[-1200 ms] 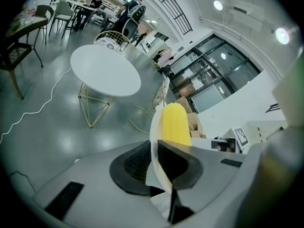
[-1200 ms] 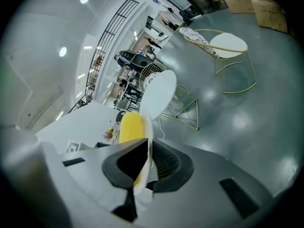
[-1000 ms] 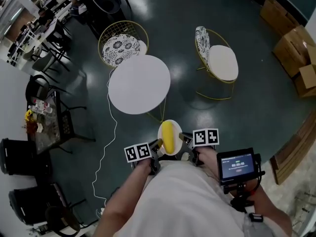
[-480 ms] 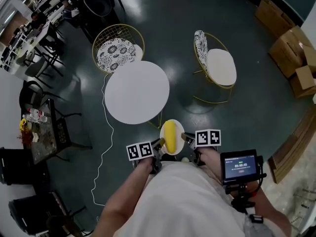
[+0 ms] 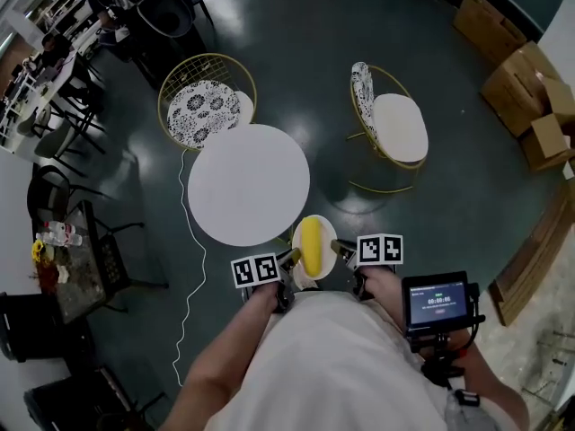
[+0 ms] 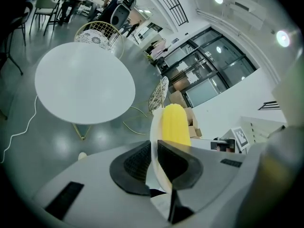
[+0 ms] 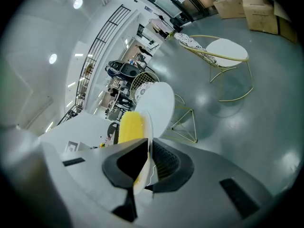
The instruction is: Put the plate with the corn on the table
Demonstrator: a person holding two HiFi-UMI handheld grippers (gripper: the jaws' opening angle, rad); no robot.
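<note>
A small white plate [image 5: 321, 230] with a yellow corn cob [image 5: 310, 245] on it is carried in the air, just short of the near right edge of the round white table [image 5: 248, 183]. My left gripper [image 5: 292, 259] is shut on the plate's left rim and my right gripper [image 5: 339, 248] is shut on its right rim. In the left gripper view the plate [image 6: 155, 146] stands edge-on between the black pads, with the corn [image 6: 174, 126] beyond and the table [image 6: 80, 82] ahead. The right gripper view shows the plate rim [image 7: 147, 141] clamped, with the corn [image 7: 130, 127] at its left.
Two gold wire chairs stand by the table, one patterned [image 5: 205, 100] behind it and one with a white cushion [image 5: 392, 124] at the right. A white cable [image 5: 184, 281] trails over the dark floor at the left. Cardboard boxes [image 5: 526, 79] sit at the far right. A black side table [image 5: 67, 250] stands at the left.
The table has come closer to the plate over the last second. The plate now sits right at the table's near edge. Both grippers have kept their hold.
</note>
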